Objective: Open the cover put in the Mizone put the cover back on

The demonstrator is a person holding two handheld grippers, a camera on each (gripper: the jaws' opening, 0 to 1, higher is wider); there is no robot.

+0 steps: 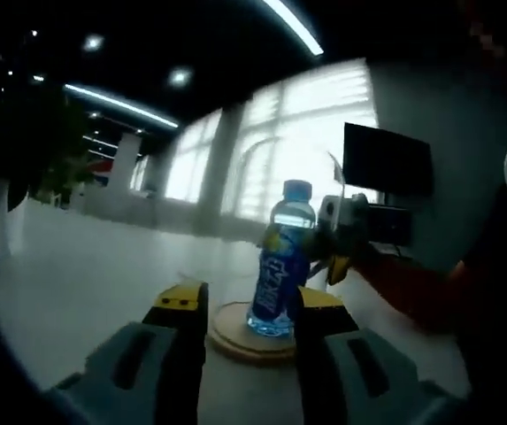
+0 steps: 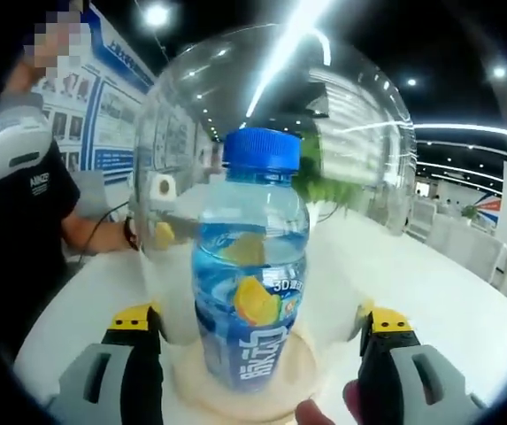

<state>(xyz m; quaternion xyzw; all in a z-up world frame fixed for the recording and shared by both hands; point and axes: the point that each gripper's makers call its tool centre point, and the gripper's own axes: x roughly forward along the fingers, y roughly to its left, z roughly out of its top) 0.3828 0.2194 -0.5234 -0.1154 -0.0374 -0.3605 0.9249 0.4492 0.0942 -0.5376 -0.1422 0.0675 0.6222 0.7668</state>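
My left gripper view is dim and soft, backlit by bright windows that leave everything near me in silhouette. My right gripper view is brighter, ceiling strip lights glaring across the clear cover; edges bend heavily.
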